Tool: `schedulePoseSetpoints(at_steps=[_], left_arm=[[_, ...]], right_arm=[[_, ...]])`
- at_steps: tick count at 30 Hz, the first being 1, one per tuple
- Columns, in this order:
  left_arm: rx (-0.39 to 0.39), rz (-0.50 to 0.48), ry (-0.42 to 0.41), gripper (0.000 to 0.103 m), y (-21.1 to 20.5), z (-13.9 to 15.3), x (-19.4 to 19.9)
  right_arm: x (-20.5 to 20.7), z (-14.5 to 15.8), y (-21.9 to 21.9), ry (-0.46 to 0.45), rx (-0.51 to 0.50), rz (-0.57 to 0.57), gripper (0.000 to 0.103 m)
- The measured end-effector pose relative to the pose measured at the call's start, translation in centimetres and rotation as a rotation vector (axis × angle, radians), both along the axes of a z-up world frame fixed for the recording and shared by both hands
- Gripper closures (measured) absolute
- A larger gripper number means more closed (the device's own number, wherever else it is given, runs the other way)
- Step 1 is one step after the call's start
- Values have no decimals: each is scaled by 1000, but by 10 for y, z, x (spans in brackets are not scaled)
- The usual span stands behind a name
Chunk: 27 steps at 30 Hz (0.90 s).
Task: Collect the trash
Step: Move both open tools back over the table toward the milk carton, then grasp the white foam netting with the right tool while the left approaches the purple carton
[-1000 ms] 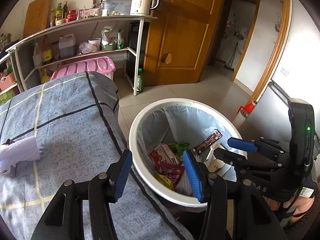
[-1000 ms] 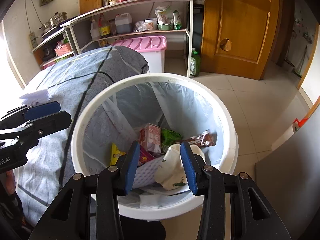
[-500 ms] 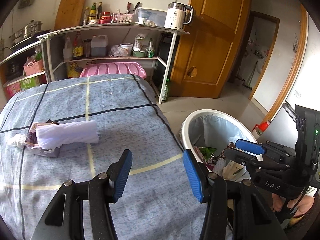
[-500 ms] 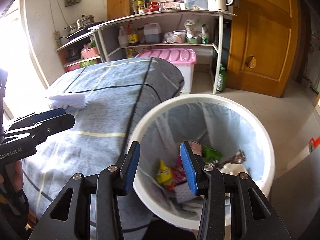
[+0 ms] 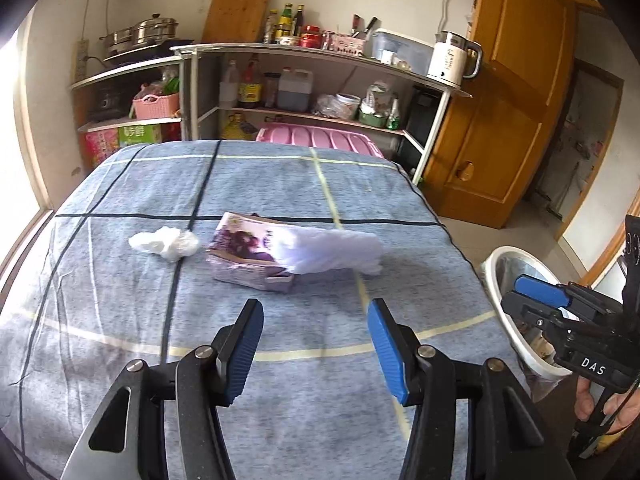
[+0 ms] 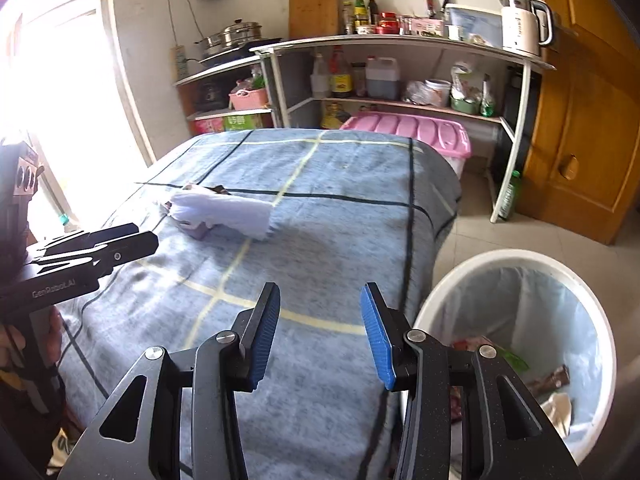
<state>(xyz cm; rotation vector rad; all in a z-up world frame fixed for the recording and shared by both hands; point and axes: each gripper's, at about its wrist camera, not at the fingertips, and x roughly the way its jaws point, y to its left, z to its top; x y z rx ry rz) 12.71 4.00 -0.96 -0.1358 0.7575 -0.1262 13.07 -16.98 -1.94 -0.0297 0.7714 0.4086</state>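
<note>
Left wrist view: the left gripper hangs over a blue checked worktop, jaws parted and holding nothing. Straight ahead, toward the far side, lies a purple packet with a white plastic bag draped over its right end; together their long axis runs left to right. A crumpled tissue sits just left of the packet. The bin is at the right edge.

Right wrist view: the right gripper is likewise parted and empty. The packet and bag lie far and to the left, so the left gripper looks nearer them. The bin is near right.
</note>
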Motion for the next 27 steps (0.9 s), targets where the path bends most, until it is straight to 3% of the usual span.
schedulePoseSetpoints(at_steps=[6, 14, 19, 24, 27], left_arm=[[-2, 55, 9, 49, 35, -5, 8], [-10, 60, 34, 45, 57, -14, 32], [-15, 63, 43, 45, 62, -15, 52], [19, 75, 52, 45, 69, -20, 65], [-8, 88, 55, 45, 80, -22, 70]], right_arm=[[21, -1, 40, -11, -2, 88, 53], [50, -13, 86, -24, -70, 187, 48], [69, -24, 104, -13, -71, 239, 47], [80, -33, 114, -45, -150, 273, 46], [81, -37, 117, -62, -178, 305, 46]])
